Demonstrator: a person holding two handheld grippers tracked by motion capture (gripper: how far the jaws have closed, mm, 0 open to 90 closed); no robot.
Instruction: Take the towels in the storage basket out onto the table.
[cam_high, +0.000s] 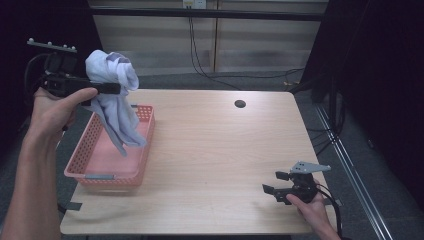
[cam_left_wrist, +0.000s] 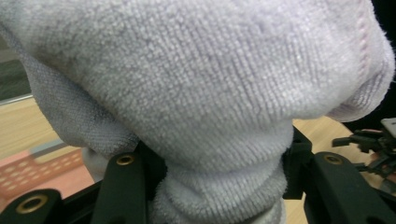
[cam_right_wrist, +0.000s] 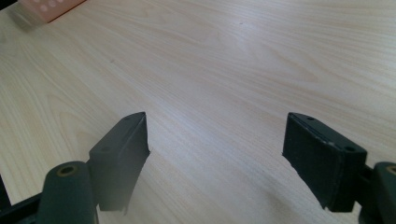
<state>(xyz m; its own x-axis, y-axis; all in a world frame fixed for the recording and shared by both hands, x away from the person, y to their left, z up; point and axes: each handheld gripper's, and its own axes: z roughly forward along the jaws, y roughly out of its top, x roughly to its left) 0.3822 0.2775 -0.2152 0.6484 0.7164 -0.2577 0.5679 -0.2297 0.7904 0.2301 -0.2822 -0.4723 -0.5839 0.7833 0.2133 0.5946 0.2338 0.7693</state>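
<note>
my left tool is clamped on a bunched pale towel, held up above the pink basket on the worktop. i judge the pick-up done, with placing left. my right tool rests open, holding nothing.

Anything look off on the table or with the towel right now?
Nothing stands out. The left gripper holds the bunched towel above the pink basket; the right gripper rests open on the table.

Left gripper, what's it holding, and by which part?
The left gripper clamps a bunched pale lilac terry towel near its top, the rest hanging over the pink plastic basket.
</note>
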